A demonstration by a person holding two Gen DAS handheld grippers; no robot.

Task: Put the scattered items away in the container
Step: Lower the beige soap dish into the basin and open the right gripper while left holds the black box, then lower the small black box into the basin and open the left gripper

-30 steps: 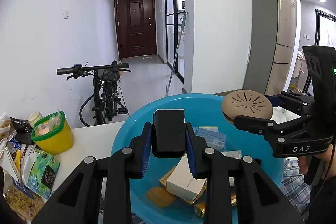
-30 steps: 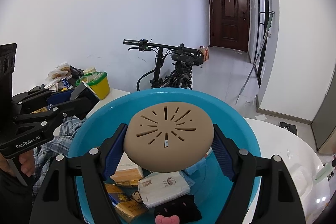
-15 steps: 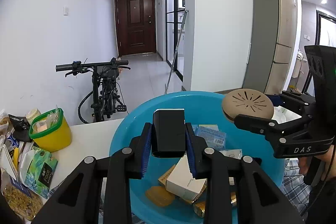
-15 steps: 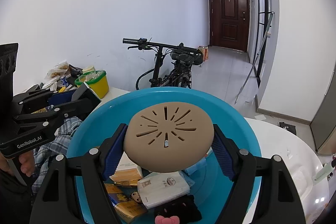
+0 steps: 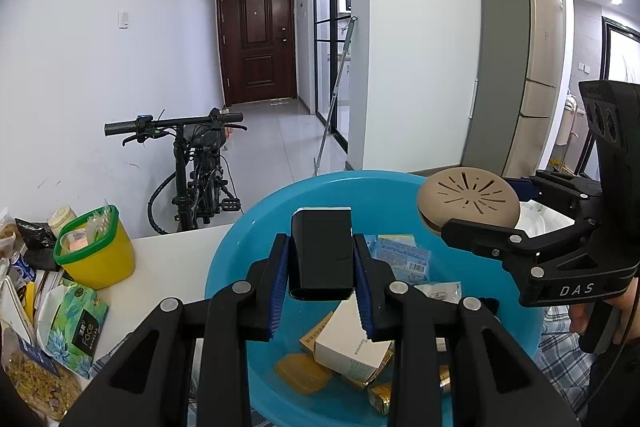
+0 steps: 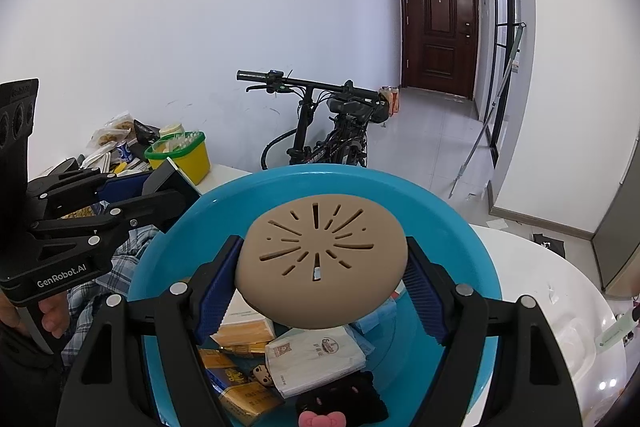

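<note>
A blue plastic basin (image 5: 260, 227) (image 6: 472, 267) stands on a white table and holds several small boxes and packets. My left gripper (image 5: 321, 263) is shut on a black box (image 5: 321, 251) and holds it above the basin's near side. My right gripper (image 6: 320, 275) is shut on a round tan slotted disc (image 6: 320, 259) and holds it over the basin; the disc also shows at right in the left wrist view (image 5: 468, 197). The left gripper with its black box also shows at left in the right wrist view (image 6: 168, 187).
A yellow tub with a green rim (image 5: 94, 251) (image 6: 182, 155) stands left of the basin among snack packets (image 5: 68, 331). A checked cloth (image 6: 116, 267) lies beside the basin. A bicycle (image 5: 196, 167) leans at the wall beyond the table.
Both grippers have kept their holds over the basin. The left wrist view has shifted slightly, the basin and tub sitting a little lower and nearer.
</note>
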